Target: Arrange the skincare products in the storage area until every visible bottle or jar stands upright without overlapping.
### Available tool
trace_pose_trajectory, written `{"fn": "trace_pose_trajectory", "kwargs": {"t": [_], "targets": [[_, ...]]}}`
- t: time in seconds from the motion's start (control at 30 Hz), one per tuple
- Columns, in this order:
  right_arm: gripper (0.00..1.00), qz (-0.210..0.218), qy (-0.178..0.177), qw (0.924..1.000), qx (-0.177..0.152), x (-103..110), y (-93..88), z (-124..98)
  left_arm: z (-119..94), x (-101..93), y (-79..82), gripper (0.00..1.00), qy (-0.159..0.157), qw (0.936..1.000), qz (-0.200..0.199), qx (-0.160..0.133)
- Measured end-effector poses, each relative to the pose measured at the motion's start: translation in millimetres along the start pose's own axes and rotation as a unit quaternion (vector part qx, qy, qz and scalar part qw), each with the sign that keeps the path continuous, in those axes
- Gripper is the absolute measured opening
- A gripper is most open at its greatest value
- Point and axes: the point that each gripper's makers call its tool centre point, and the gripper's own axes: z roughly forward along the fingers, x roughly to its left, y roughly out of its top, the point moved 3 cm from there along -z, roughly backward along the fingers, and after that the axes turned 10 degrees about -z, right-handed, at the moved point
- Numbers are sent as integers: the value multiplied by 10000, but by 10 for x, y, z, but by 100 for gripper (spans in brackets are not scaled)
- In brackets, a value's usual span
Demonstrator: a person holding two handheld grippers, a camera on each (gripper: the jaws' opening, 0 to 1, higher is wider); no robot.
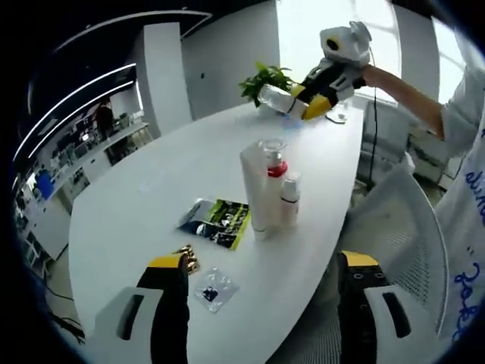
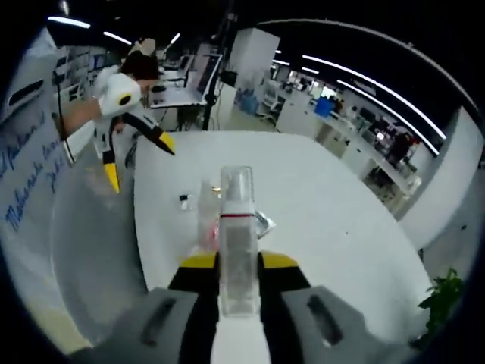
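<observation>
**Carried bottle: axis and placement direction**

Your right gripper (image 2: 239, 262) is clenched on a clear bottle (image 2: 238, 250), long axis running forward along the jaws. The standing bottle group (image 1: 271, 189) waits mid-tabletop (image 1: 151, 189). Your left gripper (image 1: 261, 265), jaws released, hangs nearer that group.

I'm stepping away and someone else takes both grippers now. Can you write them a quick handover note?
Right gripper: shut on a clear bottle, held above the far end of the white table.
Left gripper: open, holding nothing, hovering over the near end of the table.
Standing upright mid-table in a tight cluster: a tall white bottle, a red-banded bottle, a small white bottle.
Also on the table: a green-and-black leaflet, a clear packet, a small gold item.
Left: set the held bottle upright beside the cluster, without overlapping.
</observation>
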Motion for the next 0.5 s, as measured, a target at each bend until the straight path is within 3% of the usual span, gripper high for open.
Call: {"fn": "trace_pose_trajectory", "kwargs": {"t": [0.33, 0.5], "targets": [[19, 592, 0, 9975, -386, 380, -5, 66, 37, -100, 82, 60, -256, 9993, -206, -185], [19, 827, 15, 9950, -567, 551, 77, 182, 77, -244, 112, 41, -660, 9972, -217, -282]]}}
